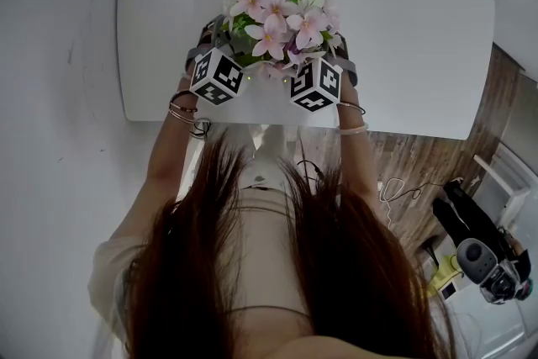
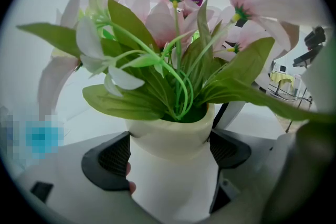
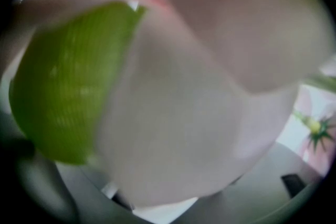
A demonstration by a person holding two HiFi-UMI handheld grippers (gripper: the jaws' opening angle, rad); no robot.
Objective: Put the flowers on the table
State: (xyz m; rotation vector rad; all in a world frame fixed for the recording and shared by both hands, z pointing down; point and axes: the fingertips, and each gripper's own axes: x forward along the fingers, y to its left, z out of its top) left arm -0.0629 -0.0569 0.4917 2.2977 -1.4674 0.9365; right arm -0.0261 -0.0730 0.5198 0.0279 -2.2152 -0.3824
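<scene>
Head view: the flowers (image 1: 277, 23), a bunch of pink blooms with green leaves, are held between the left gripper (image 1: 215, 73) at the flowers' left and the right gripper (image 1: 318, 81) at their right. The white counter (image 1: 403, 29) spreads beneath the flowers, but from this angle I cannot tell whether their base touches it. I judge the step in hand to be the set-down. The flowers are already over the counter, so the next move calls for lowering them straight and upright until the base sits flat. The fingers should then part evenly, so the top-heavy bunch is not tipped. Left gripper view: beneath the flowers a cream pot (image 2: 170, 136) stands upright between the two dark fingers (image 2: 107, 161). Its flared rim sits just above them and one pad presses on each side of its narrower neck, so this gripper is clamped on the pot. Stems and leaves rise from the pot's mouth. Right gripper view: a blurred pale petal (image 3: 184, 113) and a green leaf (image 3: 63, 86) of the flowers lie close against the lens and cover nearly everything. The fingers there do not show, and I cannot tell whether they are apart or closed on anything.
</scene>
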